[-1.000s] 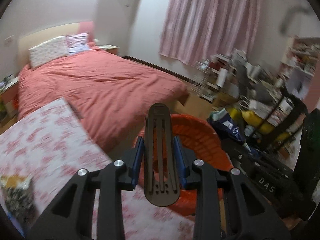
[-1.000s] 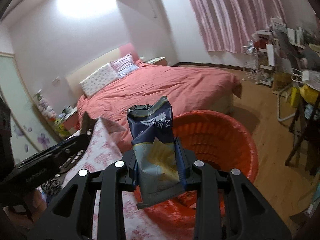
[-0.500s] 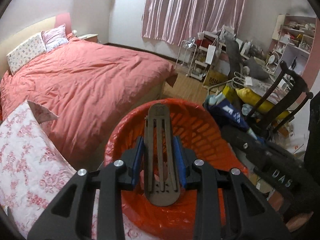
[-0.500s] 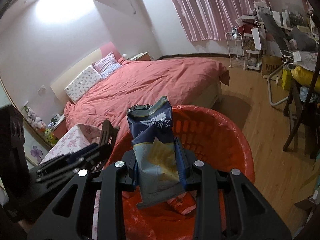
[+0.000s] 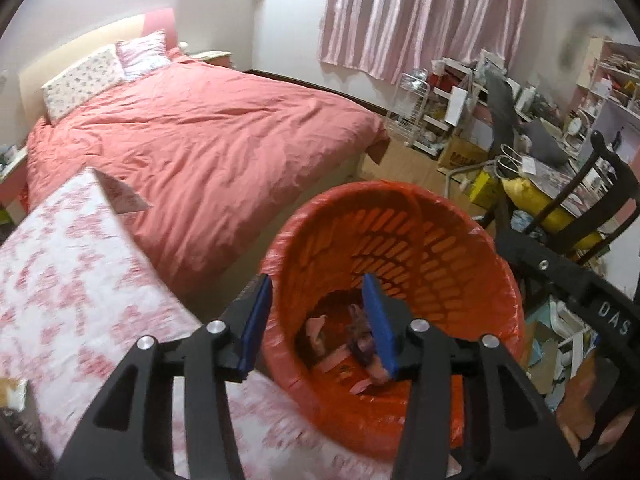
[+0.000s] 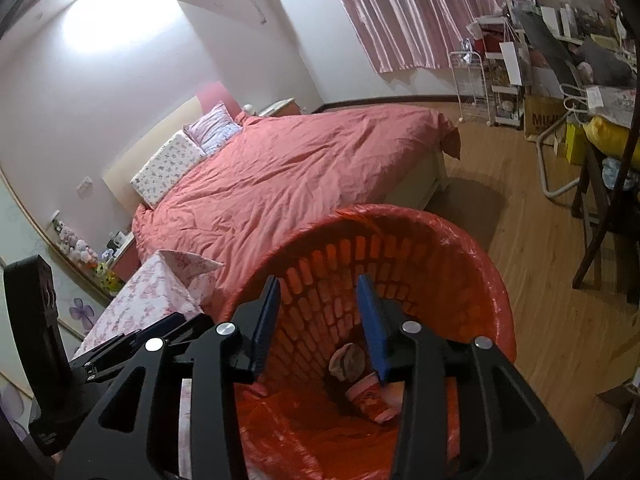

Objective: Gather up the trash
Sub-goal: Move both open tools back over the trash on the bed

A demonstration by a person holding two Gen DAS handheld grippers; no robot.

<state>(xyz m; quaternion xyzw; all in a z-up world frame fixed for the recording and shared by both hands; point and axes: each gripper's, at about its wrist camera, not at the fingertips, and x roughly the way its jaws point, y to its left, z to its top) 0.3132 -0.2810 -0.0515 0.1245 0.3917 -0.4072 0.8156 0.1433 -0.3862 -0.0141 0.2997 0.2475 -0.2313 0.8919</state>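
bedroom | bed (image 5: 208, 148) | pillows (image 5: 80, 80) | curtains (image 5: 420, 16)

"DAS" on right gripper (image 5: 560, 280), "MUJ" on cardboard box (image 6: 542, 116)

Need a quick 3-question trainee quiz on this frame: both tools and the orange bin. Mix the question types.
1. True or false: the right tool is shut on a snack bag.
2. Multiple choice: where does the left tool point? A) at the pillows B) into the orange bin C) at the curtain
3. Fill in: the bin is lined with an orange plastic ____, and scraps of trash lie at its bottom.

Key: 1 false, both of its fingers stand apart with nothing between them. 2 B, the open left tool sits over the bin's near rim, beside the floral cloth. 3 bag.
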